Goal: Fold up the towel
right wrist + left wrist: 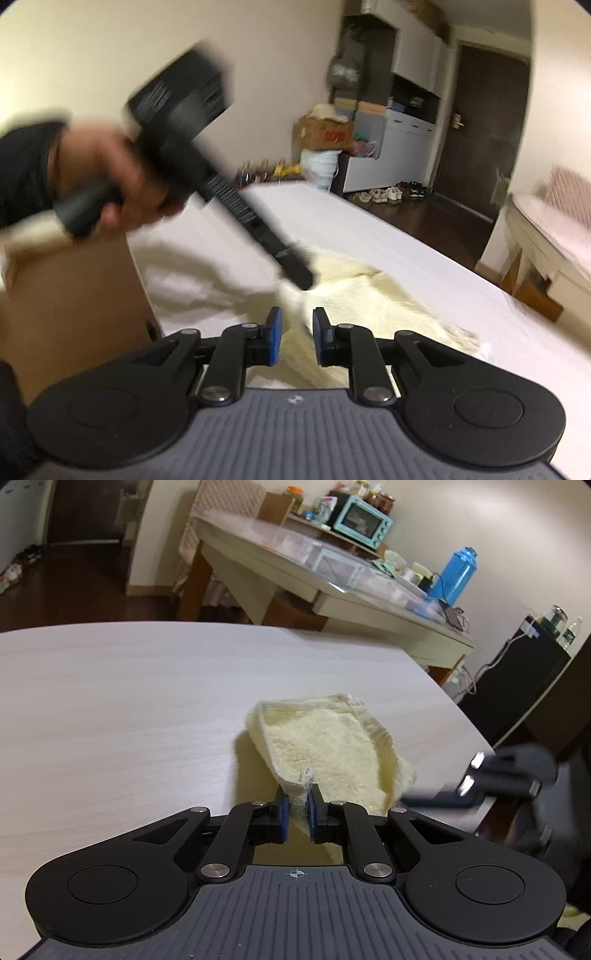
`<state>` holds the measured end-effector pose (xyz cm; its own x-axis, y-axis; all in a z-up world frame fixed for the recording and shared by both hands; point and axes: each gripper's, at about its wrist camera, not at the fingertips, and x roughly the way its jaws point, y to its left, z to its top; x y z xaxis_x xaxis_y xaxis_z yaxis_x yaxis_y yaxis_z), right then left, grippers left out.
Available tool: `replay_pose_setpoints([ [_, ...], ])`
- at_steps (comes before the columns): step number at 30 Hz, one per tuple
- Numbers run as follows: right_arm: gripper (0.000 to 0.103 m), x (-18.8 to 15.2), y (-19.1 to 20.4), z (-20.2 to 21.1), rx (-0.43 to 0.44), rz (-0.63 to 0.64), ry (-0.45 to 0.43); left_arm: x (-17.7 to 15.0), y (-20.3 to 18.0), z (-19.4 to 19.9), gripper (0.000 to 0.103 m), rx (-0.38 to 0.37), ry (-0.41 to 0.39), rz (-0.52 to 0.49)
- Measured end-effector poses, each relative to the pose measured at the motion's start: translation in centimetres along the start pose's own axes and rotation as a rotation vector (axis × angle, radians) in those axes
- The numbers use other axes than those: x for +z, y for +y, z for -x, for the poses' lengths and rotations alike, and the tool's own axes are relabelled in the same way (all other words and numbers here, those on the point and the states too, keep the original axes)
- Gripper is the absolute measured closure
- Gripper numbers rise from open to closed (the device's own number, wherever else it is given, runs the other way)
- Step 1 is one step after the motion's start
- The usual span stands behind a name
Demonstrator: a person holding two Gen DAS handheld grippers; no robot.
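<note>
A pale yellow towel (325,749) lies bunched on the light wooden table (110,701). My left gripper (297,806) is shut on a corner of it and holds that corner lifted. In the right wrist view the towel (369,295) spreads under my right gripper (297,332), whose jaws stand apart with a fold of towel between them, not pinched. The left gripper (295,273) reaches in from the upper left, blurred, its tip on the towel. The right gripper (480,775) shows blurred at the table's right edge in the left wrist view.
A second table (332,583) with a small teal oven (364,524) and a blue flask (456,574) stands behind. A black cabinet (517,679) is at the right. A cardboard box (74,302) stands left of the table; shoes (391,194) line the far floor.
</note>
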<state>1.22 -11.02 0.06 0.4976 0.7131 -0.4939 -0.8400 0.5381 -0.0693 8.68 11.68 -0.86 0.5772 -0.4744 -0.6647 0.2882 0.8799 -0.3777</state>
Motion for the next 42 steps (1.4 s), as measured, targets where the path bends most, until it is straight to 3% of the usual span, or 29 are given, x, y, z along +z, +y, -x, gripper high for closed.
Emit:
replay_pose_setpoints([
  [3,0.073,0.0,-4.4,0.7,-0.091,-0.079,0.04,-0.1,0.6,0.5,0.093,0.029,-0.006,0.006],
  [7,0.073,-0.3,-11.1,-0.2,-0.082,-0.341,0.091,-0.1,0.8,0.8,0.093,0.038,-0.007,0.001],
  [13,0.068,-0.5,-14.5,-3.4,-0.063,-0.496,0.146,0.0,-0.1,0.5,0.093,0.033,-0.009,-0.036],
  [19,0.069,-1.3,-15.8,-5.6,-0.026,-0.6,0.171,-0.5,0.1,0.2,0.093,0.035,0.0,-0.041],
  [20,0.071,-1.4,-15.9,-6.0,-0.022,-0.611,0.176,-0.6,0.1,0.2,0.093,0.036,0.001,-0.041],
  [21,0.082,-1.6,-16.0,-6.0,-0.023,-0.628,0.17,-0.7,0.2,0.2,0.093,0.036,0.001,-0.04],
  [23,0.089,-1.9,-16.2,-5.8,-0.014,-0.651,0.166,-0.9,0.3,0.1,0.093,0.034,0.0,-0.032],
  [24,0.098,-2.1,-16.4,-5.5,-0.012,-0.661,0.156,-1.0,0.3,0.2,0.093,0.035,-0.004,-0.031],
  [25,0.098,-2.1,-16.5,-5.4,-0.007,-0.661,0.148,-1.0,0.4,0.2,0.093,0.036,-0.007,-0.03],
  [29,0.1,-1.7,-16.5,-3.7,0.008,-0.648,0.077,-0.9,0.5,0.4,0.093,0.042,-0.025,-0.021],
  [34,0.1,1.7,-17.6,-1.8,-0.035,-0.594,-0.054,1.7,0.6,0.4,0.093,0.076,-0.082,-0.033],
  [38,0.1,4.7,-18.7,0.7,-0.086,-0.554,-0.193,6.0,-0.5,1.7,0.093,0.095,-0.202,-0.075],
  [42,0.1,6.6,-17.4,6.7,-0.165,-0.48,-0.375,8.1,-2.6,4.4,0.093,0.11,-0.328,-0.122],
])
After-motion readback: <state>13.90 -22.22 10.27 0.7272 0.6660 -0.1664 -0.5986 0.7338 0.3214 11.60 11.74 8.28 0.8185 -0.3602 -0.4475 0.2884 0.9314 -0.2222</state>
